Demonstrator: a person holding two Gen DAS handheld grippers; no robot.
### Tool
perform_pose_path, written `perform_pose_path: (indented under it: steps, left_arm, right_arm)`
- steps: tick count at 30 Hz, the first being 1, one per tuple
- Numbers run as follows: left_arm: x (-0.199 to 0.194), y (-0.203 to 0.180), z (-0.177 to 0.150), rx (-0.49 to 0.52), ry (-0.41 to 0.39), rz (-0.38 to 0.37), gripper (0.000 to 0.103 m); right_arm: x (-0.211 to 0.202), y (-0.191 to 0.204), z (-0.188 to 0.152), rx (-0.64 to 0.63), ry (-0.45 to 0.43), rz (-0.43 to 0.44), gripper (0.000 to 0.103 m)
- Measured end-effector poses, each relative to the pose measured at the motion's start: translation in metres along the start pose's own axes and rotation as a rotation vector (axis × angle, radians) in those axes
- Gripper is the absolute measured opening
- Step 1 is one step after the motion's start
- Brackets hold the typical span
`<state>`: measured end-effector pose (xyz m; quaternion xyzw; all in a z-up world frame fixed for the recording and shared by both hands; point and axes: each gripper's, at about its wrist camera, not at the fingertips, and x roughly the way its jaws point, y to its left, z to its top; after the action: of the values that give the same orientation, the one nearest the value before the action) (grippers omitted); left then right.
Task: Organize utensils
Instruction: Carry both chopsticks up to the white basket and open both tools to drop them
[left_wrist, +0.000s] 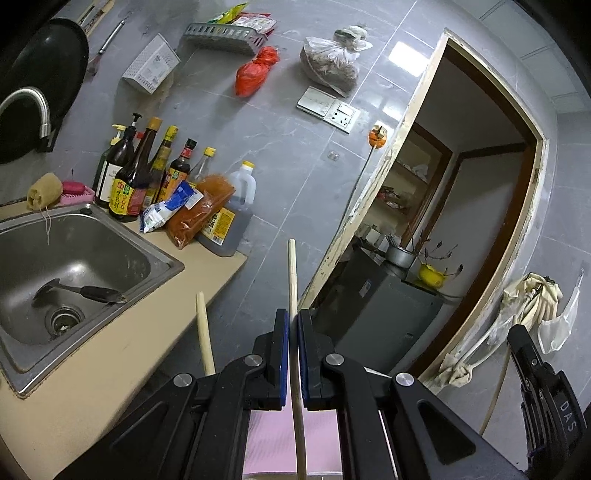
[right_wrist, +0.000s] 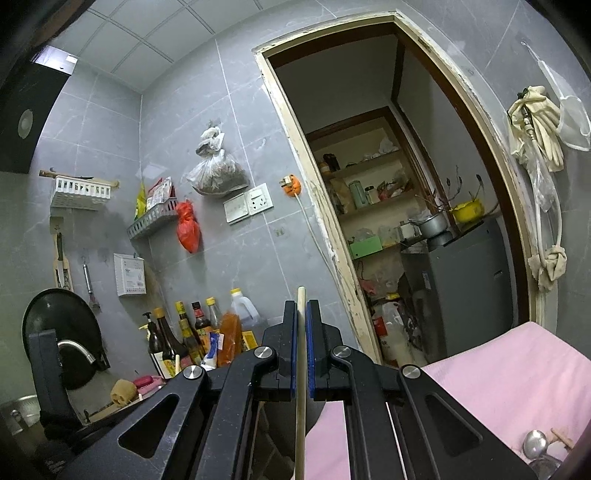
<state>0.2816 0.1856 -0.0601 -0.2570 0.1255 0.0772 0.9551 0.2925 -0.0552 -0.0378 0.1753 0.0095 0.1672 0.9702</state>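
in the steel sink (left_wrist: 155, 264), one dark spatula (left_wrist: 79, 291)

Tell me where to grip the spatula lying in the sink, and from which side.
The spatula lies flat on the sink floor near the drain. Probably best: come straight down from above and close across its dark handle, the long, narrow end pointing right; the sink walls would block a sideways approach.

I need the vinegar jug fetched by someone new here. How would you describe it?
Find the steel sink; bottles line the wall behind it. The jug ends that row, nearest the doorway: the only clear one with a handle, yellow-capped.
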Motion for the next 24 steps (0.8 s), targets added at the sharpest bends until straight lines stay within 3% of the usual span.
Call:
perform_pose_path:
  steps: [11,24]
  left_arm:
    - [-0.003,0.007,-0.002,-0.017,0.009,-0.006,0.005]
    - [-0.005,0.003,-0.008,0.026,0.026,-0.011,0.005]
  right_arm:
    - [-0.003,0.002,-0.009,-0.020,0.006,-0.011,0.004]
    - [-0.010,-0.006,-0.014,-0.037,0.086,-0.022,0.004]
